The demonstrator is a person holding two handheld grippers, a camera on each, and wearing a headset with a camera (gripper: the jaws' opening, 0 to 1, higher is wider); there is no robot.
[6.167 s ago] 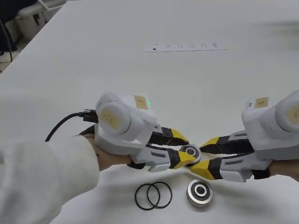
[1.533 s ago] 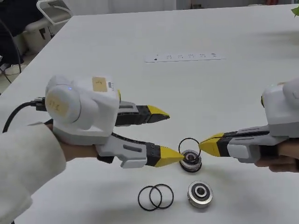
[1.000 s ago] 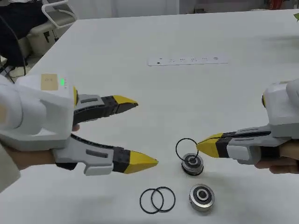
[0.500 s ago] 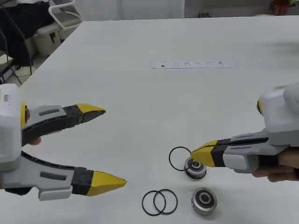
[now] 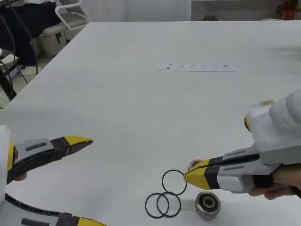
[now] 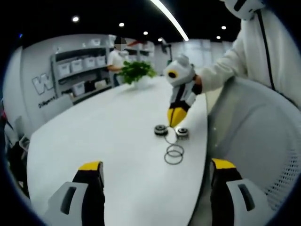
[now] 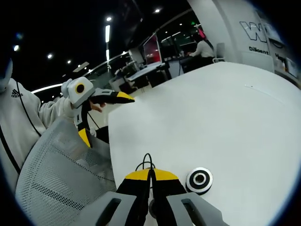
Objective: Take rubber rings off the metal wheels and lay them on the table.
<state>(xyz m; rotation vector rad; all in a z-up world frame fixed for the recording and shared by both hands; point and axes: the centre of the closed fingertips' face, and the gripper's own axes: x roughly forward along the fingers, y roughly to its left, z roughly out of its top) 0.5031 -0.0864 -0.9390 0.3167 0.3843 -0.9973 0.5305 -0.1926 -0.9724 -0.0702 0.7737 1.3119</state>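
The table [image 5: 141, 103] is seen from above in the head view, faced forward and down. The left gripper view is set well back, aimed at the right gripper [image 6: 173, 123]; the right gripper view, low and close, is turned towards the left gripper [image 7: 109, 120]. The loose rings [image 5: 162, 205], and probably one wheel [image 5: 207, 204], are shared by the first two.

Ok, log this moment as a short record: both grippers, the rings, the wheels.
left gripper: open, holding nothing
right gripper: shut on rubber ring, off the wheels
laid rings: two, overlapping, flat on table
front wheel: beside laid rings
rear wheel: partly behind right gripper's tip
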